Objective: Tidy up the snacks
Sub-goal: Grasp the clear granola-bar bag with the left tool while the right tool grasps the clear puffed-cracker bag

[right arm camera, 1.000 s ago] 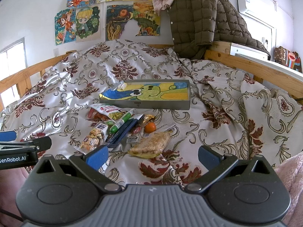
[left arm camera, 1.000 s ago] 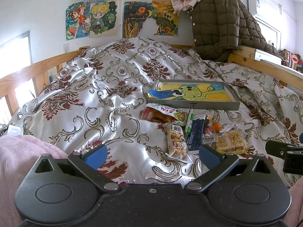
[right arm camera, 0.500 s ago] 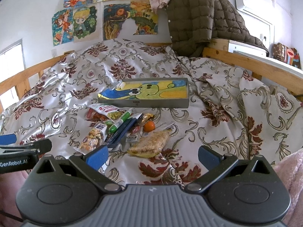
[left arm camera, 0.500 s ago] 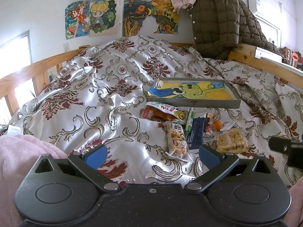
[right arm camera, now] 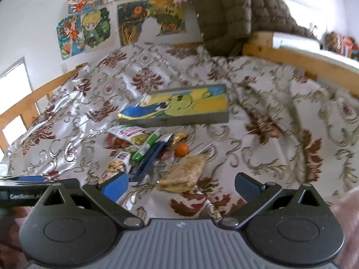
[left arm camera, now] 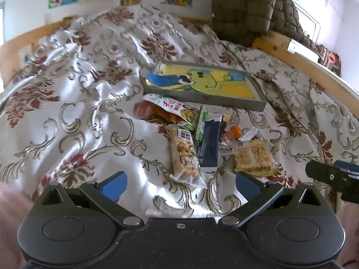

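A heap of snacks lies on a patterned bedspread in front of a grey tray (left arm camera: 261,105) (right arm camera: 221,118) with a yellow and blue cartoon floor. The heap holds a clear nut bar pack (left arm camera: 184,154) (right arm camera: 116,164), a dark blue pack (left arm camera: 209,143) (right arm camera: 149,159), a green stick pack (left arm camera: 200,123) (right arm camera: 148,145), a red and white bag (left arm camera: 166,107) (right arm camera: 128,134), a small orange (left arm camera: 235,131) (right arm camera: 181,149) and a crispy cake pack (left arm camera: 254,157) (right arm camera: 186,170). My left gripper (left arm camera: 180,183) hangs open just short of the nut bar. My right gripper (right arm camera: 181,185) hangs open above the cake pack.
Wooden bed rails (left arm camera: 314,65) (right arm camera: 24,107) run along both sides. A brown quilted jacket (left arm camera: 246,6) (right arm camera: 226,11) hangs at the far end beneath cartoon posters (right arm camera: 89,29). Pink fabric (left arm camera: 9,213) shows at my lower left. The right gripper's finger (left arm camera: 332,177) enters the left wrist view.
Both grippers have moved forward and tipped down toward the snack heap, which now looks larger and closer. Both stay open. The snacks have not moved.
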Motion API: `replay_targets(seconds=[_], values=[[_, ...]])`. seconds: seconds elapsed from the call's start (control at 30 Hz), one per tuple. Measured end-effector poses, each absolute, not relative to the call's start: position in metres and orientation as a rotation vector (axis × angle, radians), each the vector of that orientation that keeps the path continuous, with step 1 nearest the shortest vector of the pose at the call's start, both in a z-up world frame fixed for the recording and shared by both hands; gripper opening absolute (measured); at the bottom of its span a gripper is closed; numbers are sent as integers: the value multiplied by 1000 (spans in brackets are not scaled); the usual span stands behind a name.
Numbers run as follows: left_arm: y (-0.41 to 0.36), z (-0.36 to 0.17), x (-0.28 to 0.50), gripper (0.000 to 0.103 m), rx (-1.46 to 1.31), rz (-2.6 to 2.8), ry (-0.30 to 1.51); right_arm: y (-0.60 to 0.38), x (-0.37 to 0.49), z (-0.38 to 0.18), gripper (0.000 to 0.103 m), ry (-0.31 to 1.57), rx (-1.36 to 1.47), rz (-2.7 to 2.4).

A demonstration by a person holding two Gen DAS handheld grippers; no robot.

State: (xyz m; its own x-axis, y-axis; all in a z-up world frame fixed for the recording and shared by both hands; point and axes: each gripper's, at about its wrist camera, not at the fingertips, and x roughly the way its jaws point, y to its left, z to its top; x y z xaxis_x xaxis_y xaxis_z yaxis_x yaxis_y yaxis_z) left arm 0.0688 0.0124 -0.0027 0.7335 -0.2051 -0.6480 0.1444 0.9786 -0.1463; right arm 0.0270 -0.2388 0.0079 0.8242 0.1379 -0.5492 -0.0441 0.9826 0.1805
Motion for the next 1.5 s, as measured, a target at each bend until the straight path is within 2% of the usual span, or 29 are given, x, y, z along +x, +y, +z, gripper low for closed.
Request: replay_targets(seconds=[0.13, 0.37, 0.63, 0.8, 1.07, 1.13, 1.2, 1.43, 1.5], values=[[11, -1, 100, 102, -57, -209, 749, -253, 54, 1, 103, 684, 272, 137], [6, -5, 155, 102, 17, -279, 812, -273, 100, -8, 103, 735, 374, 194], [0, -33, 193, 102, -67, -330, 926, -267, 152, -23, 103, 811, 256, 200], [0, -46, 202, 102, -86, -321, 972, -273, 169, -50, 103, 906, 356, 164], [13, -55, 210, 100, -267, -345, 1037, -268, 170, -58, 103, 917, 382, 216], [15, -58, 212, 97, -305, -362, 1041, -269, 174, -62, 101, 935, 413, 221], [15, -61, 214, 94, -315, -368, 1054, -269, 180, -66, 92, 959, 448, 230], [19, -69, 219, 83, -361, -384, 1097, -265, 189, -80, 85, 1012, 495, 228], [22, -72, 221, 80, -379, -379, 1109, -265, 188, -78, 77, 997, 504, 223]])
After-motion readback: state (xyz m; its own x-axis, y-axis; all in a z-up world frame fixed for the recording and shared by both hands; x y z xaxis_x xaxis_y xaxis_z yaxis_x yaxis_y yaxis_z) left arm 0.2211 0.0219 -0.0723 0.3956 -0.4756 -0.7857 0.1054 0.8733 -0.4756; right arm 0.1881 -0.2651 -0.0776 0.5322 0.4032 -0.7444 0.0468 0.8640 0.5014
